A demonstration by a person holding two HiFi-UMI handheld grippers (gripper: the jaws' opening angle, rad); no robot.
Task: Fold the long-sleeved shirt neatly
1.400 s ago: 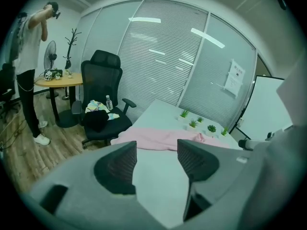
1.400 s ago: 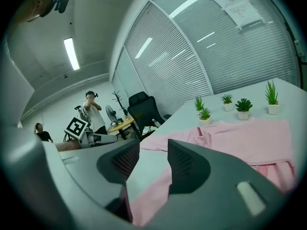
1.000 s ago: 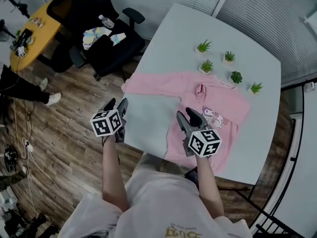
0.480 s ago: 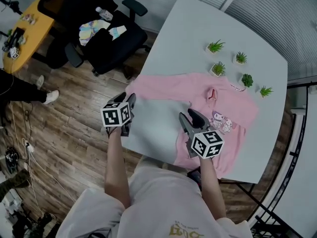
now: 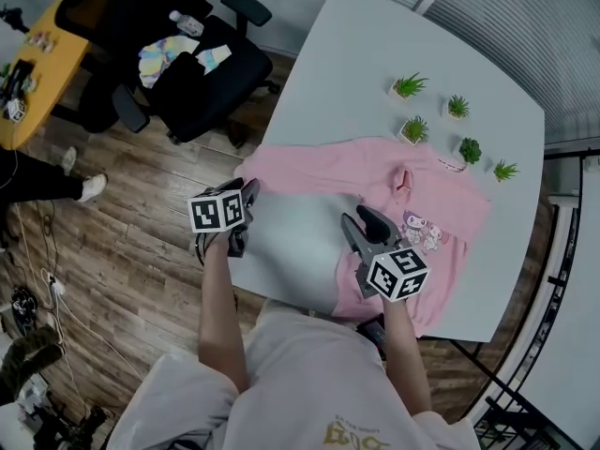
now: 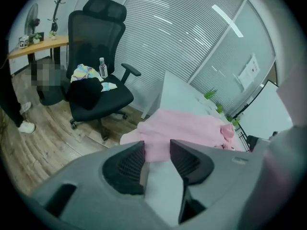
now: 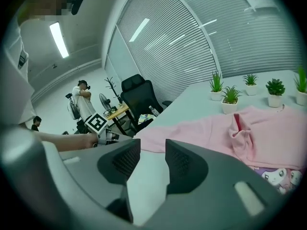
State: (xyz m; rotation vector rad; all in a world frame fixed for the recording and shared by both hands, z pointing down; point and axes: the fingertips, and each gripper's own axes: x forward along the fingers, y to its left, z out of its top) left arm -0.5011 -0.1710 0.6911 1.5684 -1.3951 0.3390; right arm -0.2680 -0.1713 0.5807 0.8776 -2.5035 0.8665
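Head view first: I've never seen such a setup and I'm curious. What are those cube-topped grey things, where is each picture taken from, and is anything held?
No robot here: a person holds a grey two-jaw tool in each hand, each with a marker cube. The head view comes from a camera on the person's head, looking down; the other two ride on the tools. The left claw and right claw are open and empty; the left one's jaws have just been closing, nothing between them. On the white table lies a pink long-sleeved shirt, beside five potted green plants.
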